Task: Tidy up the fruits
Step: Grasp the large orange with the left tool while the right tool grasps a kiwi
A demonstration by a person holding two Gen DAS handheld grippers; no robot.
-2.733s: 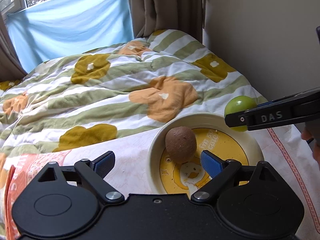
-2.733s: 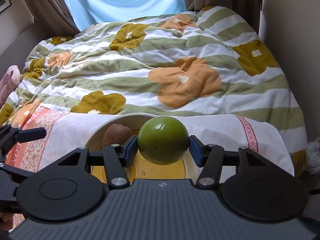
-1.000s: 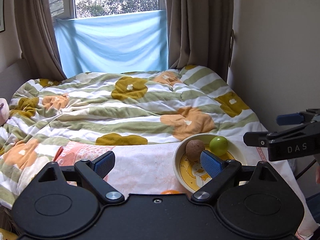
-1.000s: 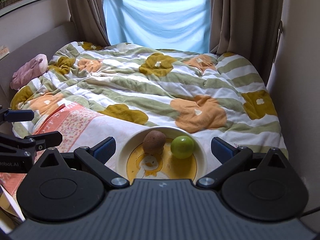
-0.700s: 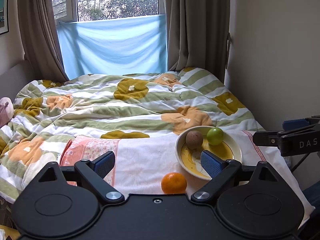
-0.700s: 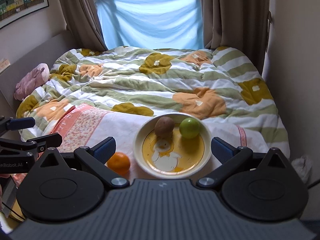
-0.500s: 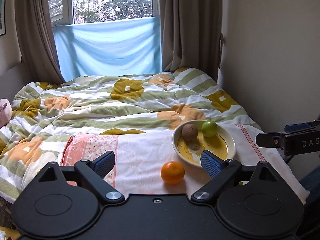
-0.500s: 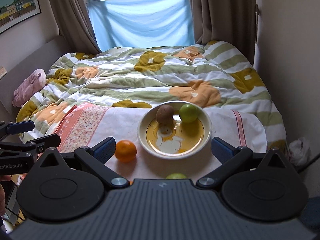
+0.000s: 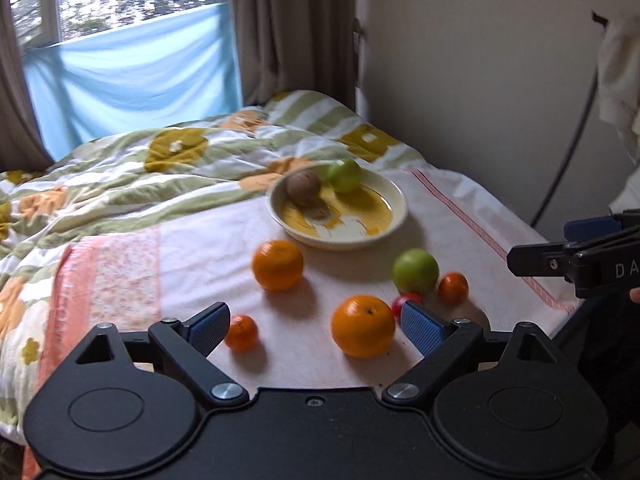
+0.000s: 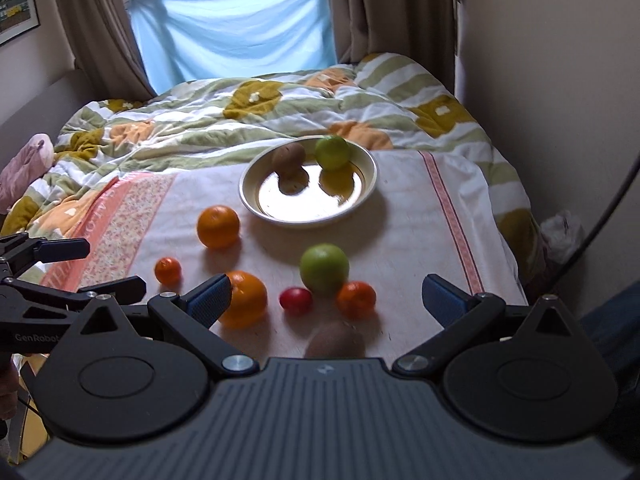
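A cream bowl (image 9: 400, 209) (image 10: 370, 184) on the white cloth holds a brown kiwi (image 9: 303, 187) (image 10: 289, 156) and a green fruit (image 9: 344, 175) (image 10: 332, 152). In front of it lie loose fruits: two oranges (image 9: 277, 265) (image 9: 363, 331), a green apple (image 10: 324, 269), two mandarins (image 10: 168, 270) (image 10: 356, 299), a small red fruit (image 10: 296, 300) and another kiwi (image 10: 334, 342). My left gripper (image 9: 316, 324) hangs open above the near orange, touching nothing. My right gripper (image 10: 326, 300) is open and empty above the near fruits.
The cloth lies at the foot of a bed with a flowered quilt (image 10: 280, 112). A wall (image 9: 480, 80) runs along the right, with a dark cable (image 9: 572, 140) hanging there. A pink soft toy (image 10: 24, 164) lies at the far left. The cloth's right edge drops off.
The green fruit once held by my right gripper now lies in the bowl. Both grippers have drawn back from the bowl and sunk, bringing the loose fruits into view.
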